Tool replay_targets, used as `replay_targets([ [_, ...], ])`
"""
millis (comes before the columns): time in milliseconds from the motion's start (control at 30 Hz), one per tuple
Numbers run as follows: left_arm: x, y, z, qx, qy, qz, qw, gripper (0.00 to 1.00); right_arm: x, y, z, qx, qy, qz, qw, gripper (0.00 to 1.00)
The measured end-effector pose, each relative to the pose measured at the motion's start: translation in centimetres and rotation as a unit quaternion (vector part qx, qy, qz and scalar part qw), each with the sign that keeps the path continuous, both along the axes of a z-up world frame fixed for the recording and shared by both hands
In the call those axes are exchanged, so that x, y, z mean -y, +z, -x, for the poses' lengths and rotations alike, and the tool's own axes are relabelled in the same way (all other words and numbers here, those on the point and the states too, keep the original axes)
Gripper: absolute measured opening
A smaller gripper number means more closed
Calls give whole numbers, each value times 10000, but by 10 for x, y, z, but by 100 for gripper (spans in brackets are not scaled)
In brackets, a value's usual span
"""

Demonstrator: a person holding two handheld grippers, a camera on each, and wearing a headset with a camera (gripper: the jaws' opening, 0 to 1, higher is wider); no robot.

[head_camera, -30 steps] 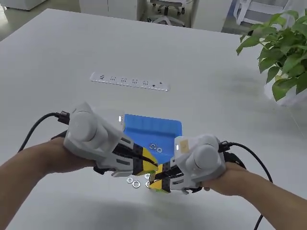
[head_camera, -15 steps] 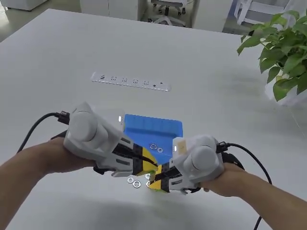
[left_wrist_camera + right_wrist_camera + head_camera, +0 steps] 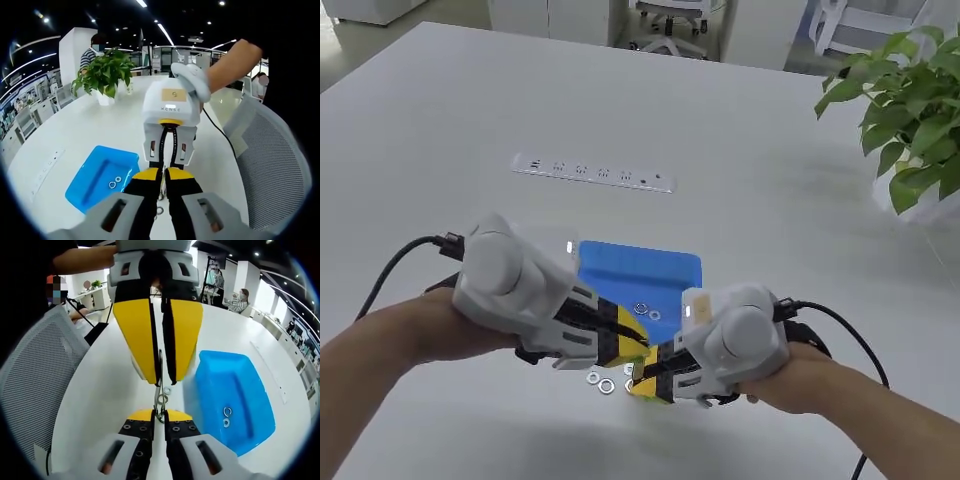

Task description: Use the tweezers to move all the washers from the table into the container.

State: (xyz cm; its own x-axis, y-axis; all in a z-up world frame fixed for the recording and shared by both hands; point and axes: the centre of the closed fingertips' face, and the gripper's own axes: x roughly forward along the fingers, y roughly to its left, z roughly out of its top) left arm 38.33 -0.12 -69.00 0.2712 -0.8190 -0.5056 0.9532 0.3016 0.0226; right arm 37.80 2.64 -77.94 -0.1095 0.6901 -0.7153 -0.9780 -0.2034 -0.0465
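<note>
My two grippers meet tip to tip over the white table, just in front of the blue container (image 3: 642, 271). The left gripper (image 3: 626, 338) and the right gripper (image 3: 642, 379) both have their yellow jaws shut on the thin metal tweezers (image 3: 159, 384), which run between them. Two washers (image 3: 645, 311) lie inside the container (image 3: 235, 400). A few loose washers (image 3: 600, 381) lie on the table right under the jaws, also seen as washers (image 3: 163, 399) beside the tweezers' tips. In the left gripper view my gripper (image 3: 164, 181) faces the right gripper's white body (image 3: 171, 117).
A white power strip (image 3: 592, 172) lies beyond the container. A potted plant (image 3: 910, 110) stands at the far right. Black cables trail from both grippers. A grey mesh chair (image 3: 280, 165) sits behind the near table edge.
</note>
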Motion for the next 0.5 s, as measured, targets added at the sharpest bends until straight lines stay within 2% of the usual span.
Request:
replay_targets([
  [233,-5,6,-3,3,129,101,9999,16,0,7,0,60,12,-27,10000,8],
  [500,-16,3,-3,-57,302,130,9994,28,2,18,-2,126,-24,-76,9999,8],
])
